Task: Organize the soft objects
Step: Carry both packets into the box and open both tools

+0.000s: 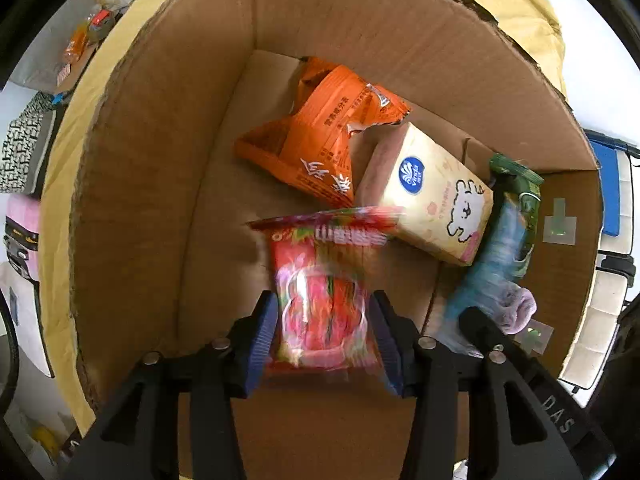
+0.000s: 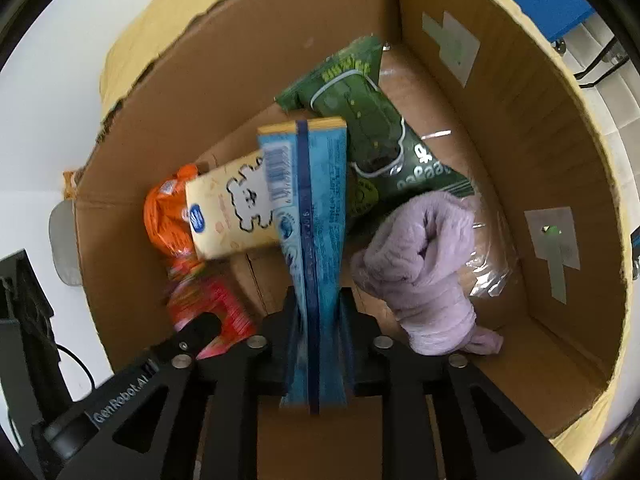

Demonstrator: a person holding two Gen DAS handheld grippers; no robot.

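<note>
Both grippers reach into a cardboard box (image 1: 168, 168). My left gripper (image 1: 326, 332) is shut on a red snack packet (image 1: 324, 300), blurred, held above the box floor. My right gripper (image 2: 318, 312) is shut on a blue packet (image 2: 314, 220), held upright; it also shows in the left wrist view (image 1: 492, 264). On the box floor lie an orange packet (image 1: 320, 140), a cream tissue pack (image 1: 436, 196) with a bear drawing, a green packet (image 2: 368, 120) and a lilac cloth (image 2: 424, 272).
The box walls (image 2: 540, 160) rise high around both grippers. A yellow padded envelope (image 1: 80, 100) lies under the box. Outside at the left are small items (image 1: 88, 36) and a patterned bag (image 1: 24, 152). A blue object (image 1: 610, 184) stands at the right.
</note>
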